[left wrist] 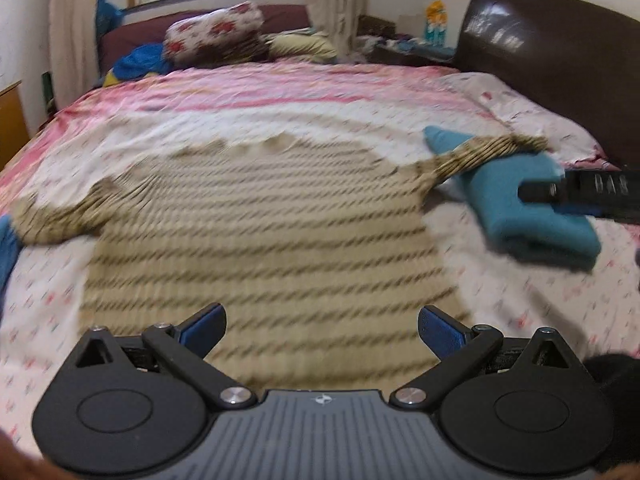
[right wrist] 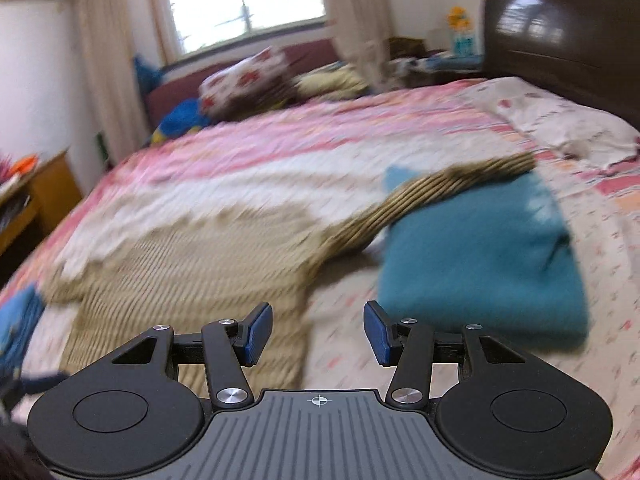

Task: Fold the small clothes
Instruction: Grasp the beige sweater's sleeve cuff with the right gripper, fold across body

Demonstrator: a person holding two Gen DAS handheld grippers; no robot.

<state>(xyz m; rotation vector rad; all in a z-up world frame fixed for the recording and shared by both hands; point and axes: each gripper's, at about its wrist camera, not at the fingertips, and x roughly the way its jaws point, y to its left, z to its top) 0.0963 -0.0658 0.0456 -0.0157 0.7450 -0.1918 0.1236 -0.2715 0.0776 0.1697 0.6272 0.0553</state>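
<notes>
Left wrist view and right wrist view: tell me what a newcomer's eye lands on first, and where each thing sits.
The tan striped sweater dominates, spread flat across the middle of the bed, one sleeve draped over a folded teal garment at its right. Both the left gripper and the right gripper hang open above the sweater's near edge, holding nothing. Behind, a dark headboard stands at right.

Daylight from the overexposed window glares on the headboard; both views motion-blurred, right wrist worse, with fisheye bending and dark corners.
</notes>
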